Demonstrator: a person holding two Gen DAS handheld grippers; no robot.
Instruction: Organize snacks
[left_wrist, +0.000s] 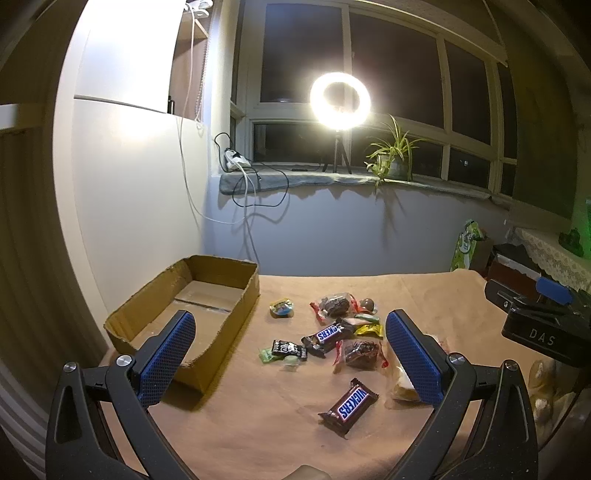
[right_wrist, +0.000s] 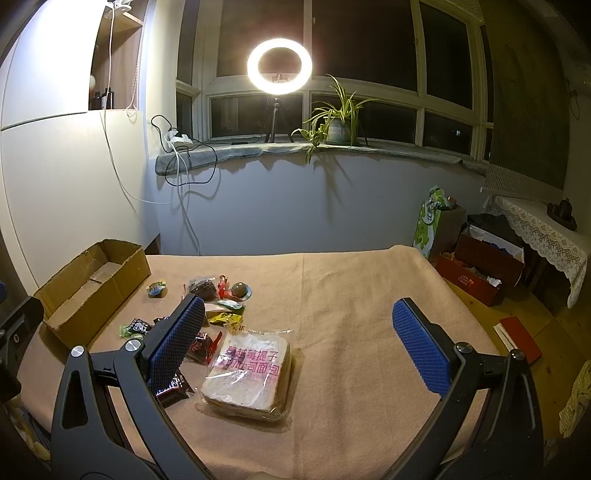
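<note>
Snickers bar (right_wrist: 171, 389) half hidden behind right hand-held gripper (right_wrist: 301, 345)

Two chocolate bars (left_wrist: 349, 405) (left_wrist: 327, 336) read "SNICKERS", and the black device (left_wrist: 541, 334) at right reads "DAS".

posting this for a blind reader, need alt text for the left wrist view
An open left hand-held gripper hovers over a peach cloth scattered with wrapped snacks, among them two Snickers bars. An empty cardboard box sits to their left, with a glowing ring light on the windowsill behind.
</note>
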